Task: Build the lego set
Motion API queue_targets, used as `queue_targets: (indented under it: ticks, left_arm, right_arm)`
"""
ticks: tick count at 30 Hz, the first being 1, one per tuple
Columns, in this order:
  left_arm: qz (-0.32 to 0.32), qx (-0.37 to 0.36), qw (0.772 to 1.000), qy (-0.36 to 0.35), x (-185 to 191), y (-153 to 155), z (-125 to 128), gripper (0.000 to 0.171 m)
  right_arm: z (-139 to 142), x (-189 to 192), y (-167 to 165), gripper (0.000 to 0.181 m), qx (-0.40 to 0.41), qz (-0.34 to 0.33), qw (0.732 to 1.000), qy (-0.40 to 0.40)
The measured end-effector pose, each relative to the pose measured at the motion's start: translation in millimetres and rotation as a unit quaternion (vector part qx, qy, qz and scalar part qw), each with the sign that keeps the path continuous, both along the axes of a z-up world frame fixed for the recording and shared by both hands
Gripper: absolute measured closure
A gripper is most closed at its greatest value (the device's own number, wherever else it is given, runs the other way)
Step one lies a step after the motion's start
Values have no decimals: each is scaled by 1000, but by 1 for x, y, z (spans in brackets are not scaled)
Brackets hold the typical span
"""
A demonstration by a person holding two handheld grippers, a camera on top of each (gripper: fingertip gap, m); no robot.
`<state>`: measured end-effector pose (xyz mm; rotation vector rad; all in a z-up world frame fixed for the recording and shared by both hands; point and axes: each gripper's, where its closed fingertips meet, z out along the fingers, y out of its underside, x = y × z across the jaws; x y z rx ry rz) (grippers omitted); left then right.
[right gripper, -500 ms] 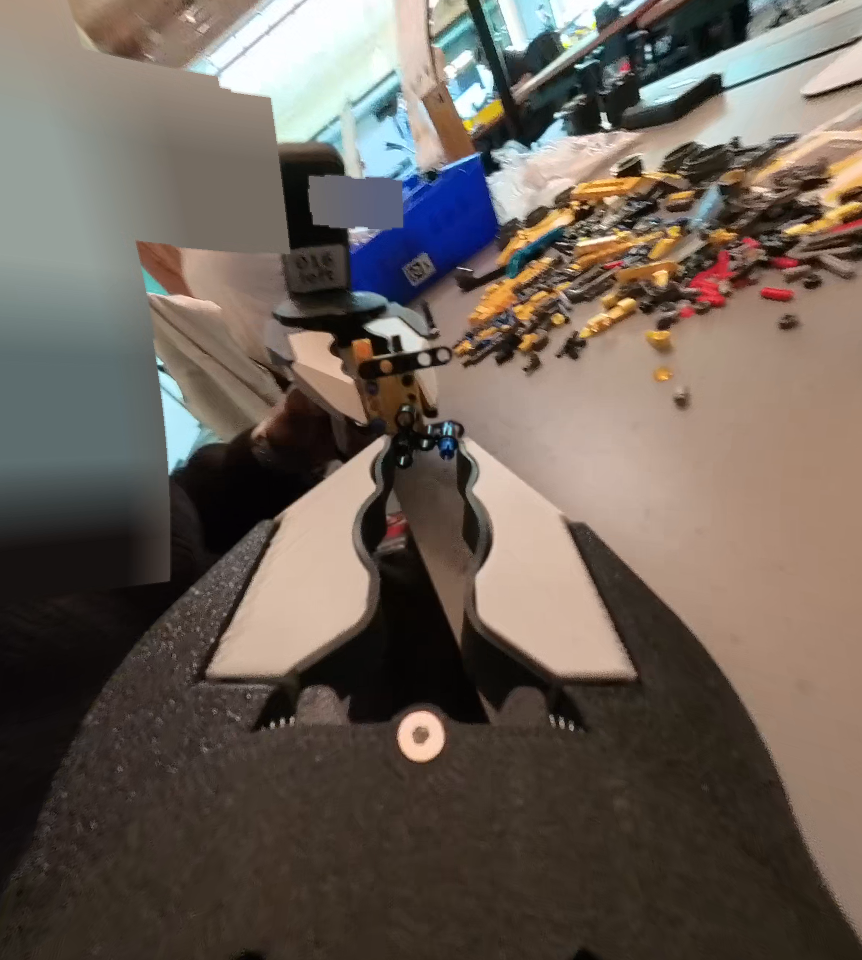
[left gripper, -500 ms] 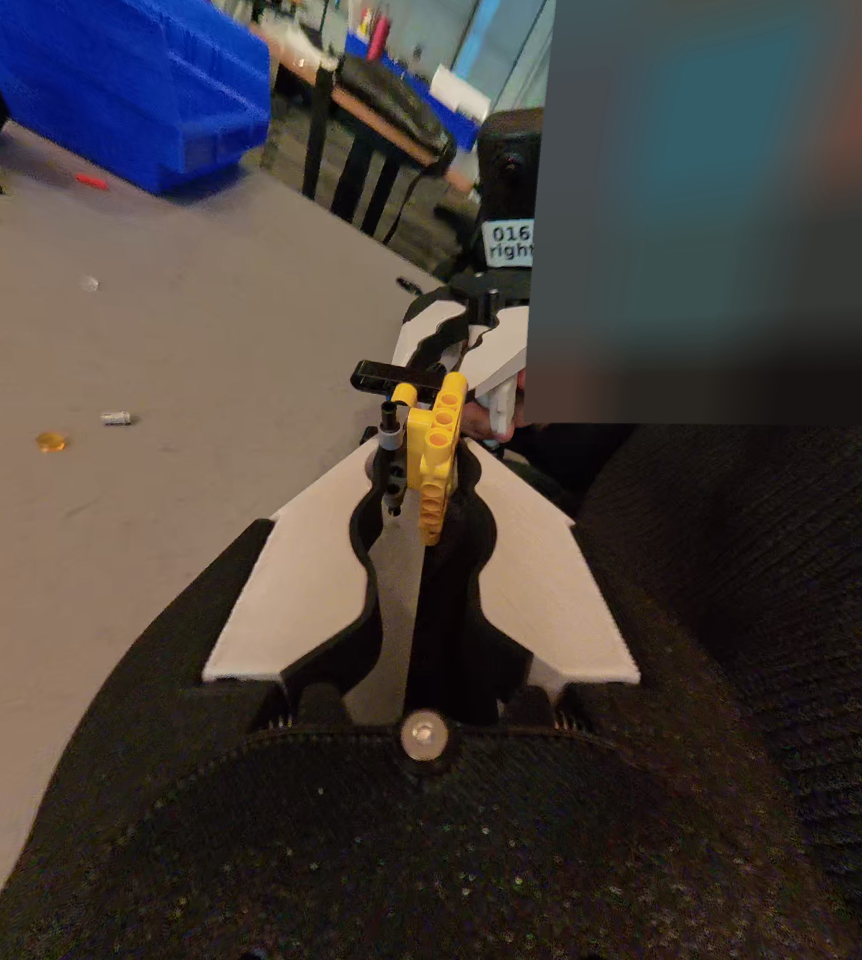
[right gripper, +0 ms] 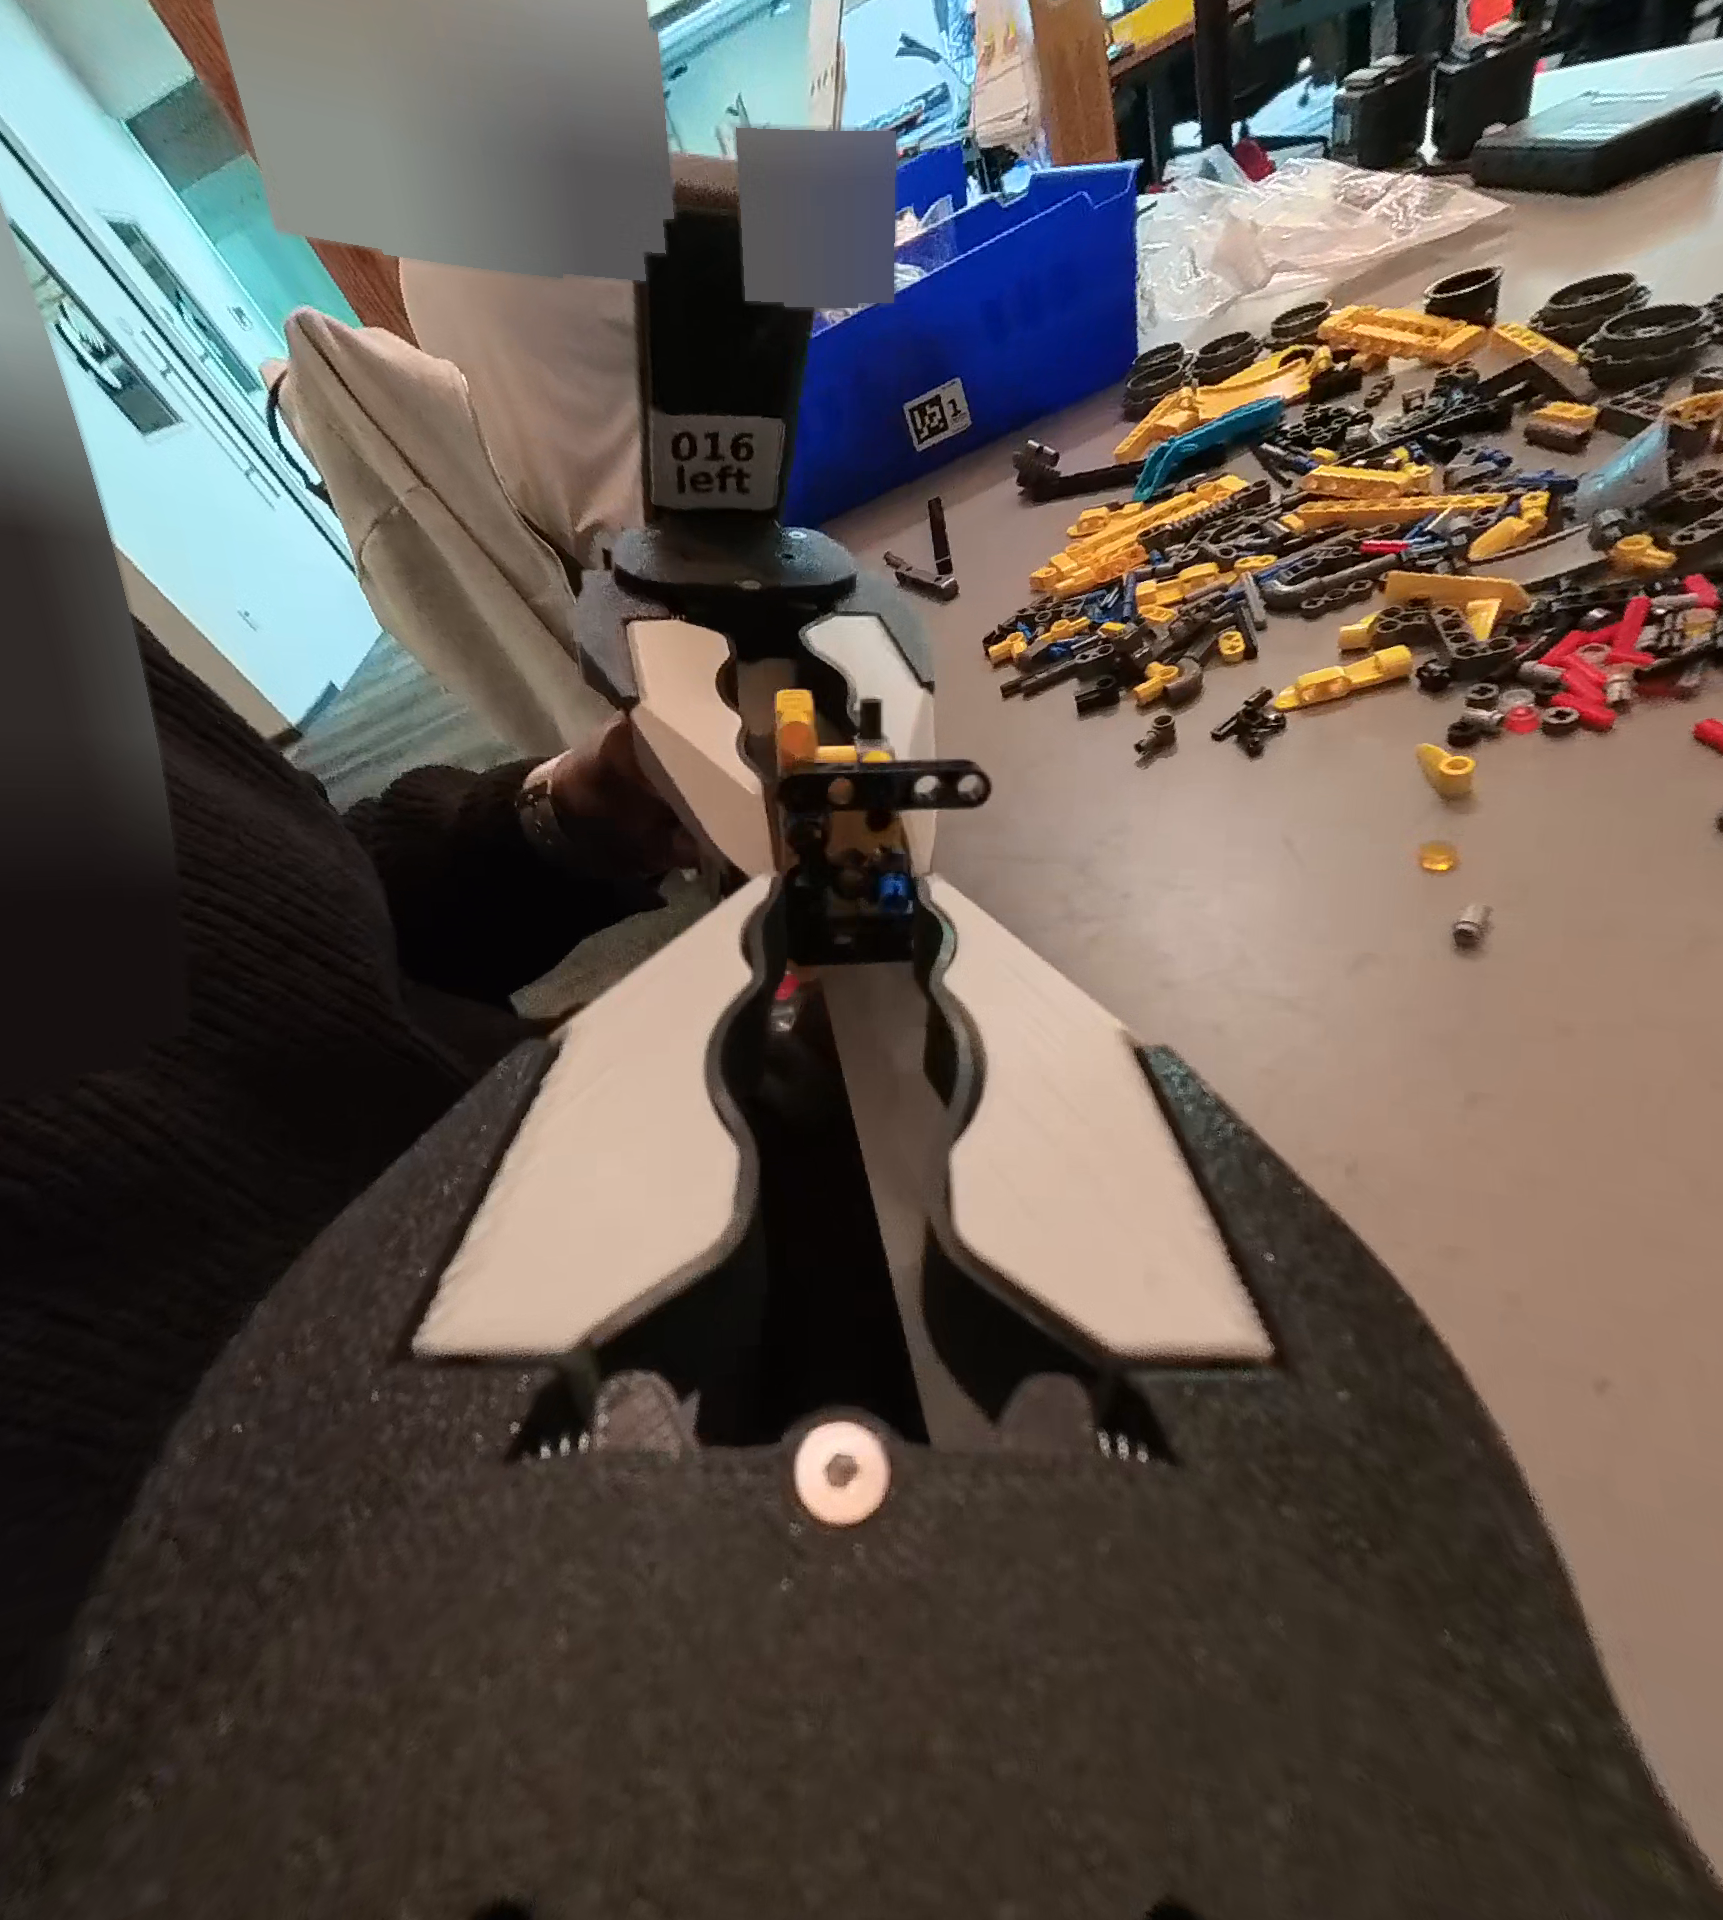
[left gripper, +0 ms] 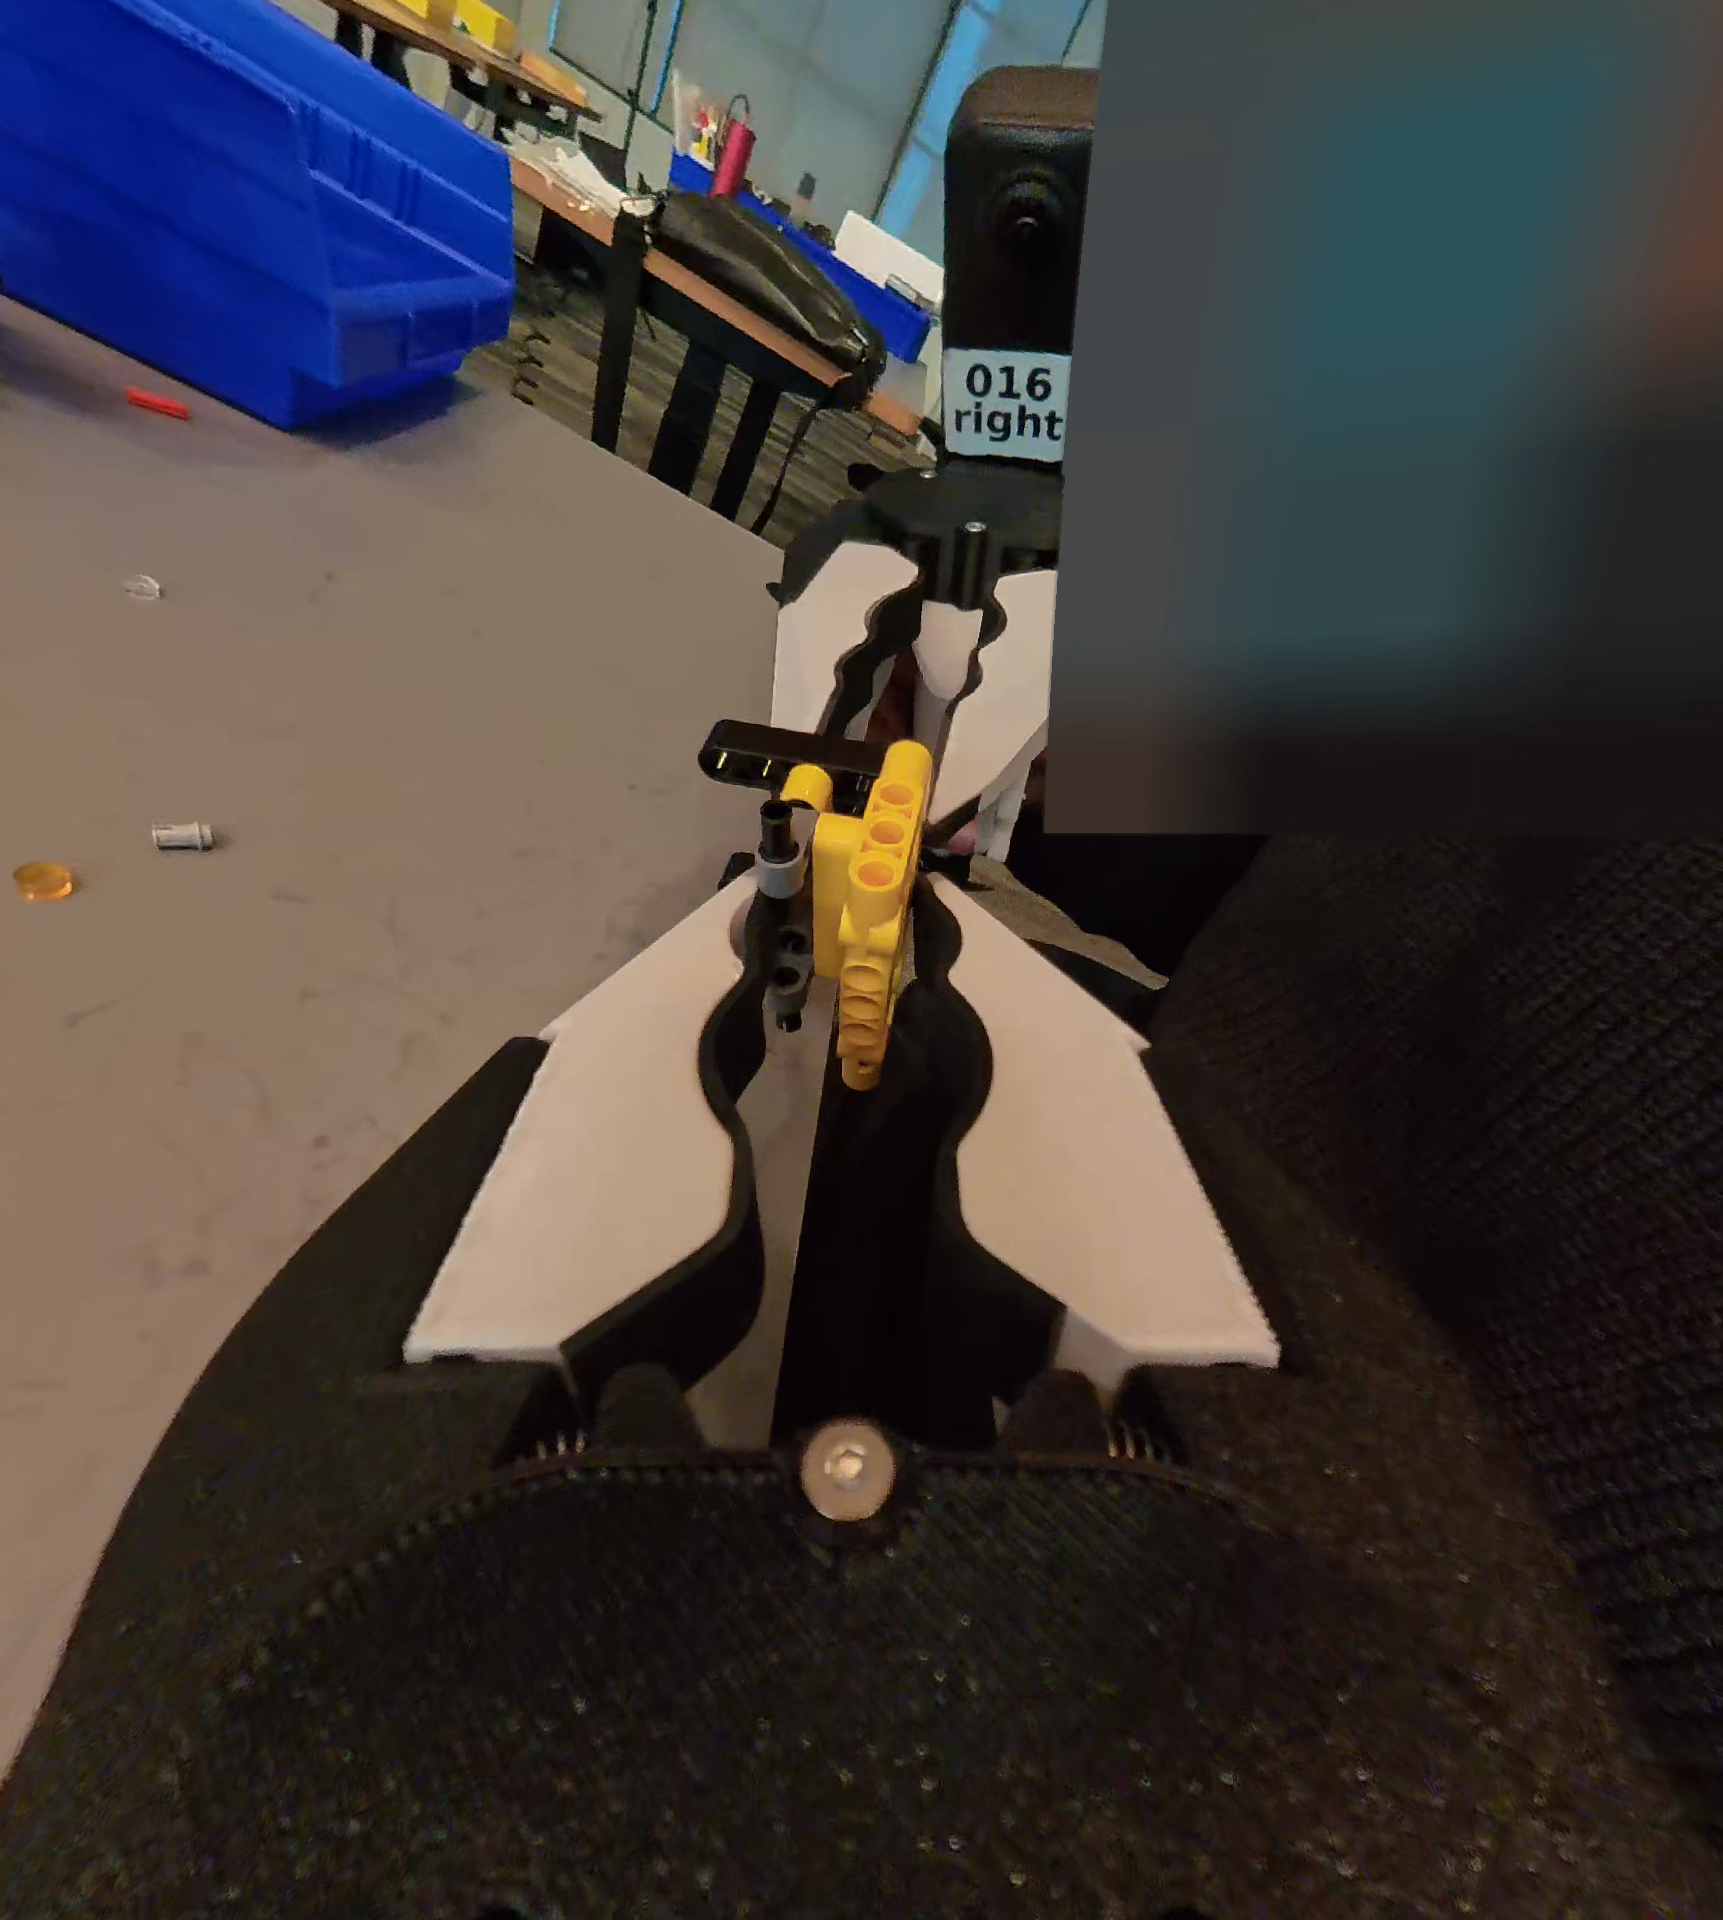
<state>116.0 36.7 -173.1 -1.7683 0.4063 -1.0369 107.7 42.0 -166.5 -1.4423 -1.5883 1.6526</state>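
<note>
Yellow-and-black brick assembly (left gripper: 862, 914), held off the table (left gripper: 337, 935) between both tongs: left tongs (left gripper: 852, 935) clamped on its yellow beam, long axis along the fingers; right tongs (right gripper: 841, 920) closed on its opposite end, black crossbar (right gripper: 888, 784) pointing toward the brick pile (right gripper: 1408, 582).

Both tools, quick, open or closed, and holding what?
Left tool: closed on the yellow and black brick assembly.
Right tool: closed on the same brick assembly, from its opposite end.
</note>
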Motion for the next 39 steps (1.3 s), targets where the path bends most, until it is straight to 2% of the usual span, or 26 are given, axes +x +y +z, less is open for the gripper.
queue_targets:
  ticks: [4, 9, 14, 17, 20, 29, 39]
  left_arm:
    - [-6, -13, 1000, -5, 1, 1, -2, 150]
    - [-3, -22, 1000, -9, 0, 3, -3, 150]
    - [12, -47, 998, -47, -3, 10, -2, 150]
    - [26, -67, 995, -75, -6, 16, -2, 152]
    - [41, -92, 991, -87, -10, 22, -6, 152]
    - [38, -98, 987, -124, -15, 23, -2, 151]
    - [40, -91, 986, -132, -17, 20, 1, 150]
  right_arm:
    - [-4, 2, -2, 159, 33, 15, 999, -5]
    - [-5, 0, 0, 159, 28, 25, 999, -12]
    - [-6, -3, 6, 159, -61, 27, 997, -26]
    - [-9, -4, 12, 159, -147, 32, 987, -56]
    - [-15, -7, 17, 159, -193, 33, 977, -80]
    - [-13, -11, 16, 159, -284, 58, 952, -96]
    - [-7, -17, 14, 158, -297, 59, 950, -81]
